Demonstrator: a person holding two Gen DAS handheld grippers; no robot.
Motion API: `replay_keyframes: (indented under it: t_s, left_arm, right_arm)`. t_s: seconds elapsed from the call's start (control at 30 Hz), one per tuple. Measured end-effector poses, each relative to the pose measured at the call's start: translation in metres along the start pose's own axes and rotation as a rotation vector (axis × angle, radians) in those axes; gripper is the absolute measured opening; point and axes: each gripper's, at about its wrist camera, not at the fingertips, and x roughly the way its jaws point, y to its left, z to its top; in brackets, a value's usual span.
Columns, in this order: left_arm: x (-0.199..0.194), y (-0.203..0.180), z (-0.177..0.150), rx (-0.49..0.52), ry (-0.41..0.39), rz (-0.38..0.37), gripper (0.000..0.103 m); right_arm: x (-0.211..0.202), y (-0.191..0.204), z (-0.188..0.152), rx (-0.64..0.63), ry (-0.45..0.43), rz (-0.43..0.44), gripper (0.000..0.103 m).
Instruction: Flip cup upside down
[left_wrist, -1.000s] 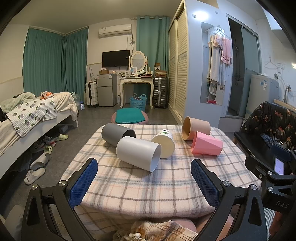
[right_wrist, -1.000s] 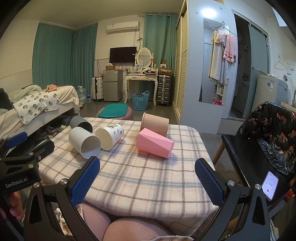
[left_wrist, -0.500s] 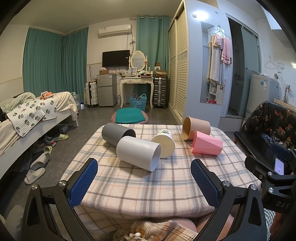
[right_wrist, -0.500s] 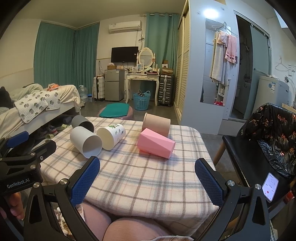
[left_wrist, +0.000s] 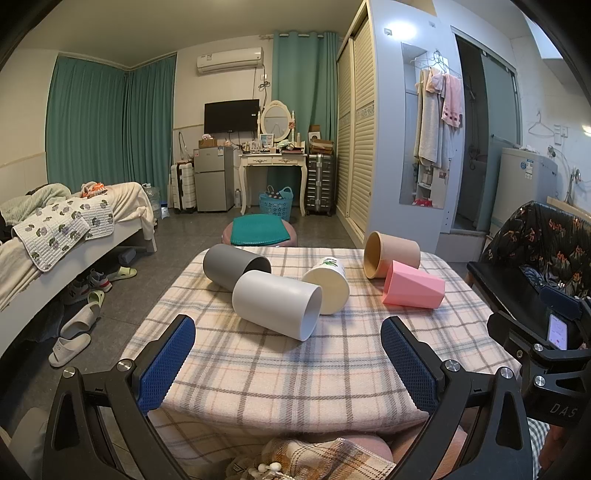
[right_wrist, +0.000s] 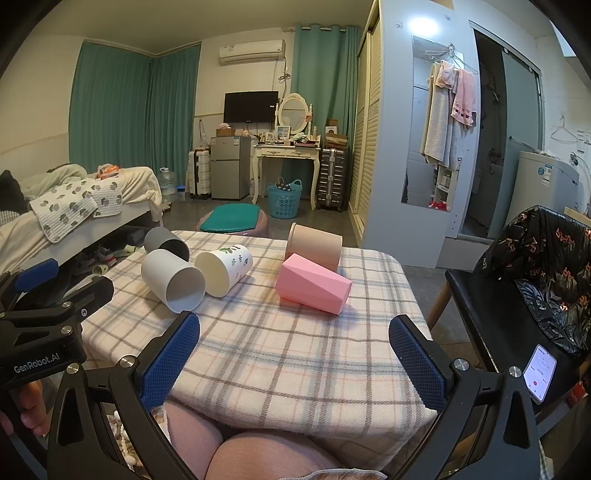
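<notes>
Several cups lie on their sides on a plaid-covered table (left_wrist: 295, 369): a dark grey cup (left_wrist: 231, 266), a light grey cup (left_wrist: 275, 303), a cream cup with a leaf print (left_wrist: 327, 284), a tan cup (left_wrist: 391, 254) and a pink faceted cup (left_wrist: 412, 290). They also show in the right wrist view: light grey cup (right_wrist: 171, 282), cream cup (right_wrist: 223, 269), pink cup (right_wrist: 312, 284), tan cup (right_wrist: 314, 245). My left gripper (left_wrist: 288, 363) is open and empty at the table's near edge. My right gripper (right_wrist: 293, 360) is open and empty, short of the pink cup.
A black chair (right_wrist: 517, 314) with a phone (right_wrist: 539, 373) stands right of the table. A bed (left_wrist: 55, 240) is at the left, slippers (left_wrist: 70, 343) on the floor. A stool with a green cushion (left_wrist: 258, 230) stands behind the table.
The right gripper's view has shifted slightly; the cups sit a little further right and higher in it. The left gripper and the cups have not moved.
</notes>
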Motion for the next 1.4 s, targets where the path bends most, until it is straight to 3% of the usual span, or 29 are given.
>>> replay_keyframes:
  t_s: [0.5, 0.8, 1.07, 1.4]
  left_arm:
    - [-0.001, 0.002, -0.005, 0.005, 0.010, 0.004, 0.103]
    - [0.019, -0.014, 0.001, 0.000, 0.063, 0.019, 0.103]
    - [0.058, -0.039, 0.017, 0.001, 0.130, 0.036, 0.103]
    - [0.107, -0.044, 0.020, 0.010, 0.194, 0.075, 0.103]
  right_arm:
    - [0.000, -0.002, 0.001, -0.025, 0.004, 0.013, 0.103]
    - [0.014, -0.026, 0.022, -0.126, 0.033, 0.063, 0.103]
    - [0.075, -0.059, 0.043, -0.233, 0.142, 0.122, 0.103]
    - [0.164, -0.061, 0.056, -0.360, 0.250, 0.207, 0.102]
